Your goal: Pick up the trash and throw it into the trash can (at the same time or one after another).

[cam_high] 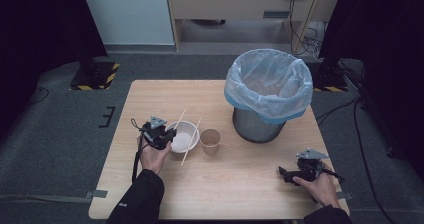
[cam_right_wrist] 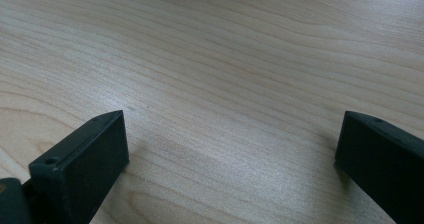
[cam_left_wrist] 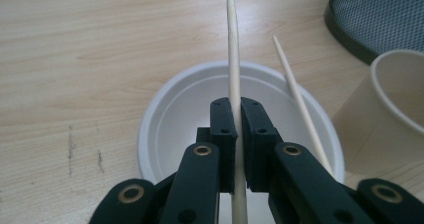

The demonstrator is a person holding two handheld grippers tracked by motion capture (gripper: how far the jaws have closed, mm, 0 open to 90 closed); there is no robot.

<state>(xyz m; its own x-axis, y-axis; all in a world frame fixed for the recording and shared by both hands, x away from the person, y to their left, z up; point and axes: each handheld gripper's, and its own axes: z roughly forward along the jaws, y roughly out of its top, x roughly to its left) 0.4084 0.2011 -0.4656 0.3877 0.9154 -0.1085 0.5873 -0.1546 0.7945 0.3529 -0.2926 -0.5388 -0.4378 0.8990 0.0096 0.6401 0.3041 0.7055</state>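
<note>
A white bowl (cam_high: 186, 136) (cam_left_wrist: 175, 114) sits on the wooden table (cam_high: 240, 184) with two wooden chopsticks. My left gripper (cam_high: 167, 132) (cam_left_wrist: 238, 106) hovers over the bowl's left side, shut on one chopstick (cam_left_wrist: 233, 54) (cam_high: 180, 118) that runs up between its pads. The second chopstick (cam_left_wrist: 300, 114) (cam_high: 191, 140) rests across the bowl's right rim. A tan paper cup (cam_high: 210, 140) (cam_left_wrist: 395, 114) stands upright just right of the bowl. My right gripper (cam_high: 284, 174) (cam_right_wrist: 230, 149) rests low at the table's near right, open, with bare wood between its jaws.
A mesh waste bin (cam_high: 267, 96) (cam_left_wrist: 380, 14) lined with a pale blue bag stands at the table's far right. Striped floor stands (cam_high: 95, 74) flank the table on the grey carpet.
</note>
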